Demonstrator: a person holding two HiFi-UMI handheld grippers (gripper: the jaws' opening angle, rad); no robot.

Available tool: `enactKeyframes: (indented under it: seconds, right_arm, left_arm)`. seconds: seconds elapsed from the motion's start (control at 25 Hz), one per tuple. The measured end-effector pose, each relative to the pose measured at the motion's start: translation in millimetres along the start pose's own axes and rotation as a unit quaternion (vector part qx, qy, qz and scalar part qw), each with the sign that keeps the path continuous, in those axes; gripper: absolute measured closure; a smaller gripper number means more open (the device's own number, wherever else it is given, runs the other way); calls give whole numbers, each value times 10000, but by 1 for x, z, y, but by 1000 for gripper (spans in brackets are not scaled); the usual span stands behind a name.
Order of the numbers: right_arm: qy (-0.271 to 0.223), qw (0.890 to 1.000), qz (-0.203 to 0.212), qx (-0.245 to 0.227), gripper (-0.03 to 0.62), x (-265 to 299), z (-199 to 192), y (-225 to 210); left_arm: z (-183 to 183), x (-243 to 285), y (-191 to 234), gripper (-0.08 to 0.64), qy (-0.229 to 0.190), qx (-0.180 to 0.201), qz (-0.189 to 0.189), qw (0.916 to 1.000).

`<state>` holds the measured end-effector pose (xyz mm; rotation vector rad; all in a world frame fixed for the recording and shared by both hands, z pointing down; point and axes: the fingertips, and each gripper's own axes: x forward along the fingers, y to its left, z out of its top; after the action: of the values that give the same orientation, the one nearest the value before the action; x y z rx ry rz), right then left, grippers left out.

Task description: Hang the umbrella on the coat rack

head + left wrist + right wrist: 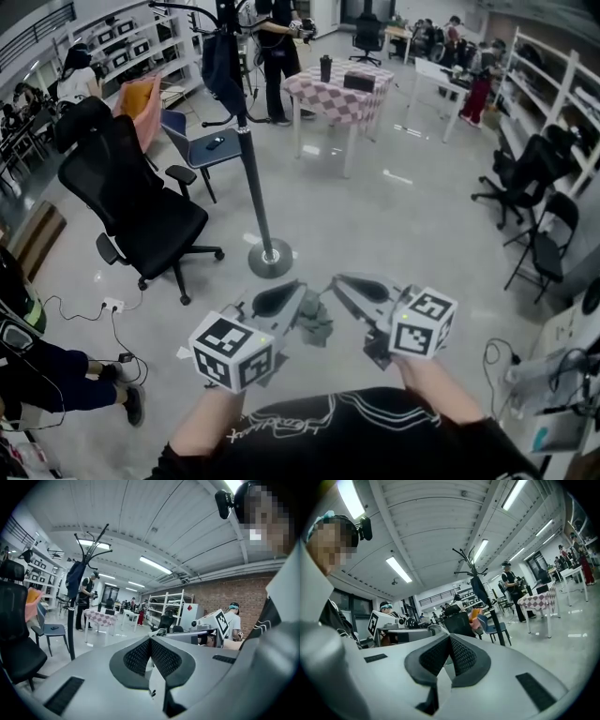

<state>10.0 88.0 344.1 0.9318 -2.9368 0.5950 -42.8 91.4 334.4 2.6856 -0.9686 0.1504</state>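
Umbrella (223, 67), by my read, is the dark blue bundle hanging high on coat rack (252, 178), well apart from me. Left gripper (298, 291) & right gripper (337, 280): jaws together, nothing held. Risk: shallow seat on hook, umbrella could slip off; can't confirm.

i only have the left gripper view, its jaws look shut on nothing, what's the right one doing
Observer: The right gripper has its jaws together too, with nothing between them.
Operator: ok and where does the rack stand
Observer: In the head view the coat rack stands on a round base on the floor ahead, touched by neither gripper.
Operator: how is my left one held
Observer: The left gripper is low by the person's body, tips angled toward the right one's.
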Motion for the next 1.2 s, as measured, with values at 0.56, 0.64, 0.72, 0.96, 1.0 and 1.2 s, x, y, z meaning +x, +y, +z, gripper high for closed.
enactKeyframes:
  seconds: [0.56, 0.64, 0.72, 0.96, 1.0, 1.2]
  right_arm:
    - [130, 9998, 120, 3, 583, 50, 12, -45]
    - [150, 9997, 166, 56, 583, 56, 13, -59]
    - [177, 9996, 210, 80, 583, 65, 16, -74]
    - [326, 9986, 383, 155, 583, 94, 33, -121]
    - [358, 9984, 410, 151, 583, 99, 36, -130]
    - [415, 9973, 596, 145, 583, 123, 56, -174]
  left_arm:
    - [7, 29, 57, 565, 17, -80, 203, 9998]
    - [8, 40, 66, 565, 51, -111, 265, 9996]
    - [9, 52, 79, 565, 97, -151, 333, 9993]
    - [22, 91, 118, 565, 178, -262, 539, 9980]
    - [24, 99, 124, 565, 180, -302, 571, 9977]
    - [38, 137, 158, 565, 181, -372, 803, 9959]
